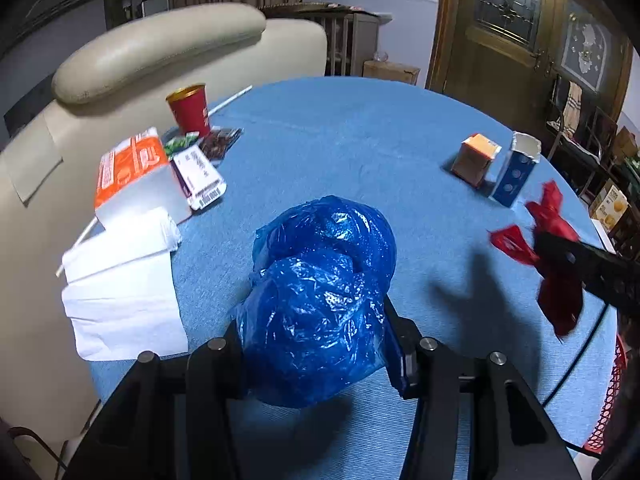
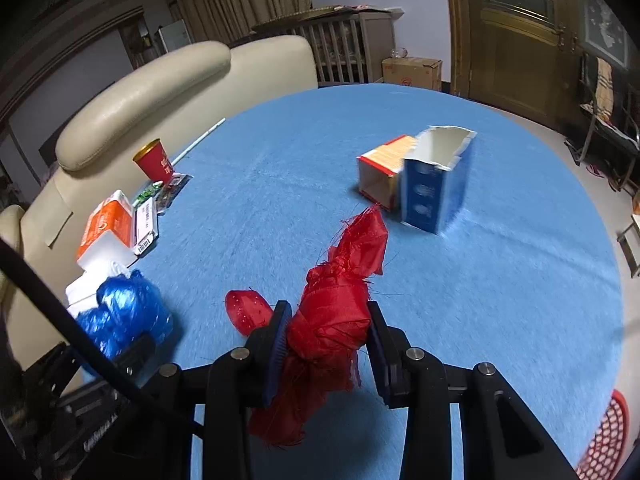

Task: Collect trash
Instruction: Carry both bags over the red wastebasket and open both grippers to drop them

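Note:
A crumpled blue plastic bag (image 1: 324,280) bulges between the fingers of my left gripper (image 1: 312,320), which is shut on it just above the blue tablecloth (image 1: 360,140). A bundle of red ribbon-like fabric (image 2: 352,256) is clamped in my right gripper (image 2: 329,312), with loose ends hanging above and below the pads. In the left wrist view the right gripper (image 1: 560,248) and its red fabric (image 1: 556,296) sit at the table's right edge. The right wrist view shows the blue bag (image 2: 120,312) at lower left.
On the left lie white tissue paper (image 1: 120,300), an orange-and-white box (image 1: 132,172), a purple packet (image 1: 200,176), wrappers and a red paper cup (image 1: 190,110). A torn blue carton (image 2: 432,184) and small orange box (image 2: 380,176) stand far right. A red mesh basket (image 2: 604,440) is below the table edge.

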The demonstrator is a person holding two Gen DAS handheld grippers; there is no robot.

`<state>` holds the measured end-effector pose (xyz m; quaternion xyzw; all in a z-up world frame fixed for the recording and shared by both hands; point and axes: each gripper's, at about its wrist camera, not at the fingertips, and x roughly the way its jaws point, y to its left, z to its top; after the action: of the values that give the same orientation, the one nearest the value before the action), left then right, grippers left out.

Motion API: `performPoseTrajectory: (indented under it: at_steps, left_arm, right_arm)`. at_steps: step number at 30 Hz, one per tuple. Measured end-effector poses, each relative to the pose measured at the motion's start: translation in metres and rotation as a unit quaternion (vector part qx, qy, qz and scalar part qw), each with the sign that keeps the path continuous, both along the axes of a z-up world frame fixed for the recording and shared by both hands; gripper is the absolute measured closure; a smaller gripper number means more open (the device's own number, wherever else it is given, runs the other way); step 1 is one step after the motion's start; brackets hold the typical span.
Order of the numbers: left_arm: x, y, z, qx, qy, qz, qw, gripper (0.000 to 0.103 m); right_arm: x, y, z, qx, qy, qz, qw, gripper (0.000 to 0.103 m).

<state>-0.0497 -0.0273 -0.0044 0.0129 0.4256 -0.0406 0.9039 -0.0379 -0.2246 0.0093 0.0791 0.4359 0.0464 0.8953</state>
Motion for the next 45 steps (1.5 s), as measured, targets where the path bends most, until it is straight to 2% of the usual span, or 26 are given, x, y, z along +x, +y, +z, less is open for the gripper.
performPoseTrajectory:
  at_steps: [9, 21, 30, 45]
  left_arm:
    - [-0.016, -0.051, 0.013, 0.016, -0.007, -0.038, 0.9991, 0.052]
    - [-0.034, -0.120, 0.012, 0.036, 0.014, -0.090, 0.9952, 0.053]
    - [-0.039, -0.147, 0.009, 0.041, 0.019, -0.111, 0.9928, 0.054]
    - [-0.037, -0.144, 0.003, 0.012, 0.024, -0.112, 0.9933, 0.055]
  right_arm:
    - [-0.057, -0.059, 0.003, 0.029, -0.019, -0.047, 0.998, 0.064]
    - [-0.115, -0.127, -0.005, 0.071, -0.039, -0.101, 0.992, 0.064]
    - [-0.132, -0.145, -0.011, 0.074, -0.039, -0.116, 0.990, 0.064]
    - [-0.141, -0.138, -0.009, 0.037, -0.026, -0.118, 0.992, 0.064]
